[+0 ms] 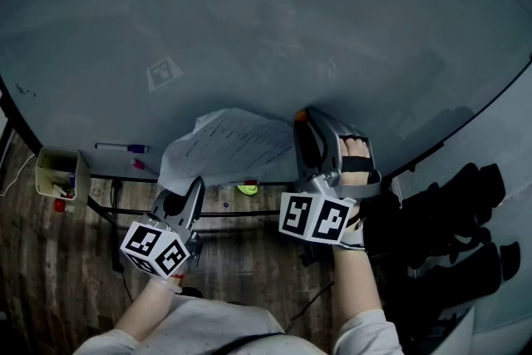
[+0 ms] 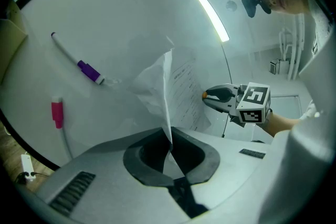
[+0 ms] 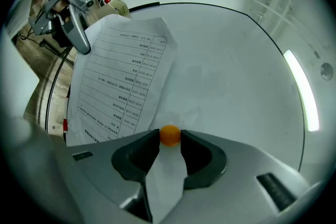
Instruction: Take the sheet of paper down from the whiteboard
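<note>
In the head view I see the whiteboard filling most of the frame. The paper is at its lower edge, bulging off the surface. My left gripper meets the paper's lower left part, and my right gripper points at the paper's right edge. A marker lies along the board's lower edge, left of the paper. A box sits just beside the board's lower left corner.

In the left gripper view the jaws are together and pinch the paper's edge, which rises from between them as a thin creased fold. A pink piece sits on the board near the marker. The right gripper shows beyond the paper.

In the right gripper view the jaws are clamped on an orange ball at the paper's near corner, against the board. The printed sheet stretches away to the left gripper at its far side, well apart from the ball.
</note>
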